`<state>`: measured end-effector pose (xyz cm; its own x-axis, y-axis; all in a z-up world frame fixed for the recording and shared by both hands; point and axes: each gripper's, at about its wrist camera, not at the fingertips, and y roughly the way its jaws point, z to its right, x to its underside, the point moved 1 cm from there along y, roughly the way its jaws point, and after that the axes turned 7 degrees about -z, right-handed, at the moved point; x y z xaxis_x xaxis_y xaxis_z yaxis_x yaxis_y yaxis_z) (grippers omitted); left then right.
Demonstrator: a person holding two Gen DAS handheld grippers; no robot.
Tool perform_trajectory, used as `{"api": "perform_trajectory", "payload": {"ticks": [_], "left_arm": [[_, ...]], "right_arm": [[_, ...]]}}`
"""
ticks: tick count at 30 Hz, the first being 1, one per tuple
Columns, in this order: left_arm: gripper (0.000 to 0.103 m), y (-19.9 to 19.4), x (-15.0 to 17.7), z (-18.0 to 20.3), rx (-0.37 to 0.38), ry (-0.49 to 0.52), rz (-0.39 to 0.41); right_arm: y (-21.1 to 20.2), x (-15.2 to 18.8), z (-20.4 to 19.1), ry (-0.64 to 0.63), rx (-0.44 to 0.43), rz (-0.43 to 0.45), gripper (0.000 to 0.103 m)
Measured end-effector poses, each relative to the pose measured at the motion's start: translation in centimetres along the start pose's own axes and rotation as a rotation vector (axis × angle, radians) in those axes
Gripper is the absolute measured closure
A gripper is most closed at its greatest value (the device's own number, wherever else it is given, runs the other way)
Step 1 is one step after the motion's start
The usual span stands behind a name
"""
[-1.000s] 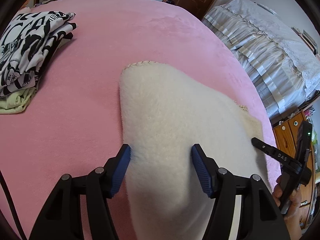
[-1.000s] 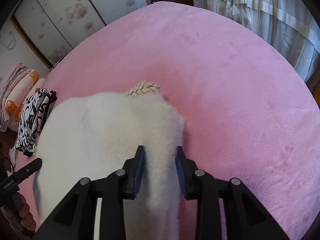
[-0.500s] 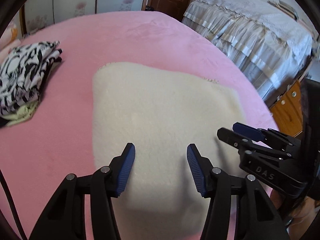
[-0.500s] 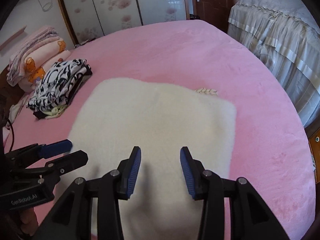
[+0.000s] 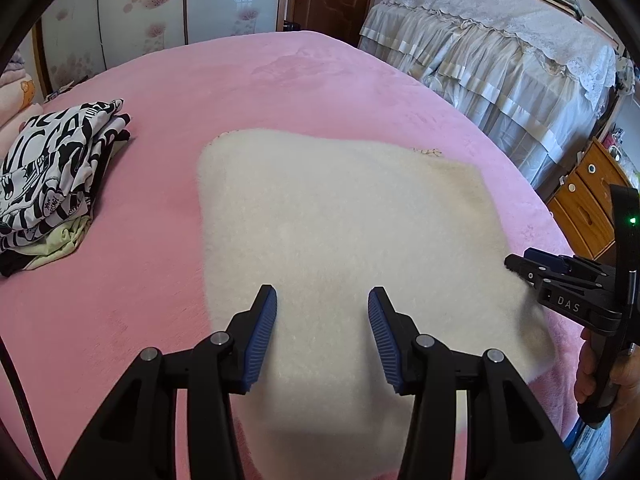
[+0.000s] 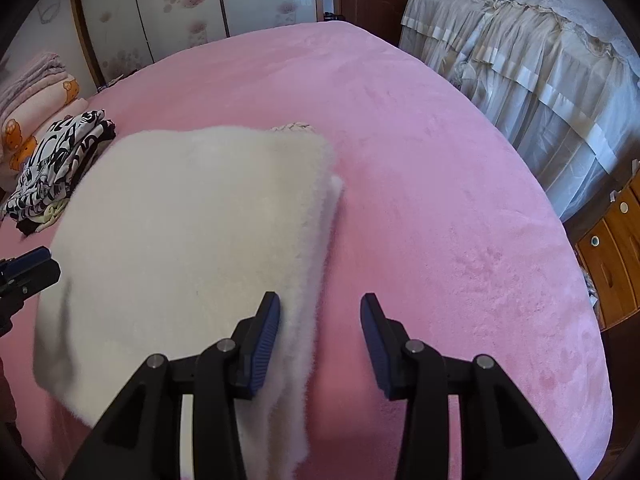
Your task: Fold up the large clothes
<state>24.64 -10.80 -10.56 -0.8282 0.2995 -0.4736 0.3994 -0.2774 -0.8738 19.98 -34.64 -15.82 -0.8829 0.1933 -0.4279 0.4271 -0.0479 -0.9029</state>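
A cream fleece garment [image 5: 340, 240] lies folded flat on the pink bed cover [image 5: 280, 80]; it also shows in the right wrist view [image 6: 192, 232]. My left gripper [image 5: 322, 320] is open and empty, hovering over the garment's near edge. My right gripper [image 6: 320, 328] is open and empty, over the garment's right near edge, with its left finger above the fleece and its right finger above the bed cover [image 6: 440, 160]. The right gripper also shows at the right of the left wrist view [image 5: 560, 280].
A stack of folded black-and-white clothes [image 5: 52, 184] sits at the left of the bed, also in the right wrist view [image 6: 56, 168]. A covered bed with frilled cloth [image 5: 500, 60] stands at the right. Wooden drawers [image 5: 588, 204] are at the far right.
One second ago my right gripper was shut on the lifted fleece. It has let go and opened, and the garment now lies flat. Both grippers have drawn back toward the near edge.
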Motion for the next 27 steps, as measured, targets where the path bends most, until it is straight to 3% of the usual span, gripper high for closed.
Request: {"api": "perform_trajectory", "payload": {"ticks": [6,8,12,14,17,20,27], "left_arm": [[0.052,-0.3,0.2,-0.3,0.014,-0.028,-0.024],[0.043,-0.4,0.4,-0.6,0.011,-0.051,-0.044],[0.042,-0.5,1.3,-1.9,0.034,-0.121,-0.100],[0.042,-1.0,2.0,-2.6,0.040,-0.152,-0.119],[0.041,-1.9,3.4,-3.1,0.013,-0.174,-0.144],[0.034,-2.8,4.8,-3.5,-0.029,-0.165,-0.180],[0.030,-6.2,6.5,-3.7,-0.061,-0.118,-0.179]], "right_arm": [[-0.4,0.4,-0.5,0.010,0.011,0.002,0.062],[-0.7,0.5,-0.3,0.018,0.006,-0.003,0.060],[-2.0,0.9,0.2,0.050,-0.030,-0.017,0.060],[-2.8,1.4,0.3,0.051,-0.029,-0.016,0.057],[-4.1,2.5,-0.2,0.018,-0.018,-0.017,0.041],[-5.1,3.8,-0.8,-0.028,-0.018,-0.027,0.039],[-6.7,6.0,-0.5,-0.013,-0.154,-0.121,0.039]]}}
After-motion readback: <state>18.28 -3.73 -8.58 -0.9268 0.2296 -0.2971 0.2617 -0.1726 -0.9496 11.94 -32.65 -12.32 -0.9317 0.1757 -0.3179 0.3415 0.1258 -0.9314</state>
